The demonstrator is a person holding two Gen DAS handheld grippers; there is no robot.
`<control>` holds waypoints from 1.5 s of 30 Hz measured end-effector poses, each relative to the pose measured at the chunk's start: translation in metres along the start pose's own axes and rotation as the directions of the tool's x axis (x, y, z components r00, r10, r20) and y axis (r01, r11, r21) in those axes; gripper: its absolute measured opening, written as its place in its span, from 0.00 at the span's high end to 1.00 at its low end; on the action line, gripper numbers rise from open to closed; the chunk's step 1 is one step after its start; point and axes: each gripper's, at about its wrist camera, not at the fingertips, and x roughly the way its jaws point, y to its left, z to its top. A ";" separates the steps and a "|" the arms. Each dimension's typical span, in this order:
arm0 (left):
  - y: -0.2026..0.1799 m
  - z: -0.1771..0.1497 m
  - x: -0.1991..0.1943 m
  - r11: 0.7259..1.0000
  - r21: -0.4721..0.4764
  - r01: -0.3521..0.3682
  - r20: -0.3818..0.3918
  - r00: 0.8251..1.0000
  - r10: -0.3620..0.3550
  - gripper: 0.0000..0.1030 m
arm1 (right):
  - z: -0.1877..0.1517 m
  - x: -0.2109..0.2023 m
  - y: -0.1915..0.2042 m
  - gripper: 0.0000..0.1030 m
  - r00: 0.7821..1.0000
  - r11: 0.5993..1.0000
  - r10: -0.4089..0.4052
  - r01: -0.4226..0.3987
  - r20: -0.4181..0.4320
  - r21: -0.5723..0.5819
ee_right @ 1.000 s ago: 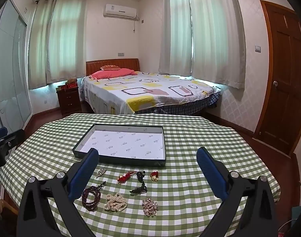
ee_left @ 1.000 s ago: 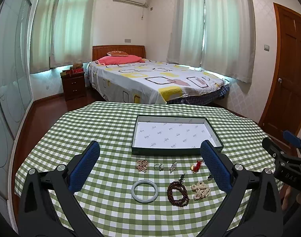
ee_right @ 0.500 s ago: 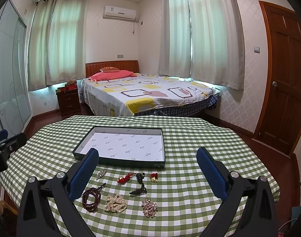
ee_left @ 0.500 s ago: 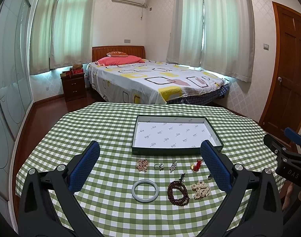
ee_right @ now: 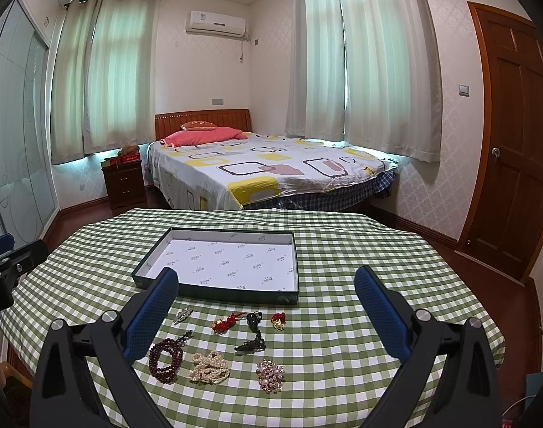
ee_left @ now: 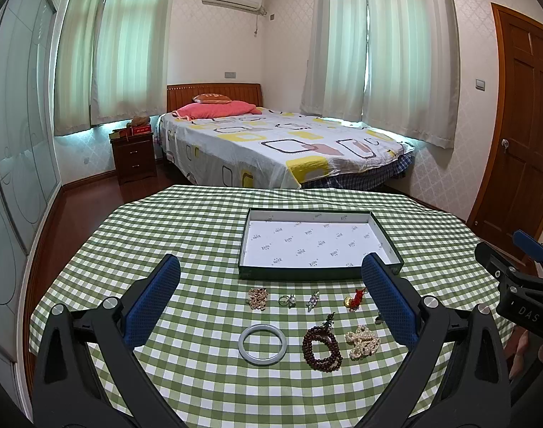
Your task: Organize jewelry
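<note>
Both grippers, left gripper (ee_left: 271,294) and right gripper (ee_right: 267,303), hover with jaws wide, holding nothing; the tray (ee_left: 248,246) sits at 12 o'clock from the bangle (ee_left: 262,343) on the surface (ee_left: 185,235).

Readable in white capitals: "DAS", on the black body of the right gripper (ee_left: 521,306) at 3 o'clock of the left wrist view. Cut-off white letters, roughly "LAI", on the black body of the left gripper (ee_right: 0,285) at 9 o'clock of the right wrist view. Small repeated dark marks printed across the white paper lining of the shallow dark green rectangular box (ee_left: 317,273), too small to read
</note>
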 end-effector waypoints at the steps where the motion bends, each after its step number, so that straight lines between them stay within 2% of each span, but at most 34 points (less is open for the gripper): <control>1: 0.000 0.000 0.000 1.000 0.000 0.000 0.000 1.000 0.000 0.04 | 0.000 0.000 0.000 0.06 1.000 1.000 0.000 0.000 0.000 0.000; 45: 0.002 -0.004 0.001 1.000 -0.002 -0.001 -0.007 1.000 0.001 0.04 | -0.003 0.001 0.003 0.06 1.000 1.000 0.004 -0.004 0.004 -0.004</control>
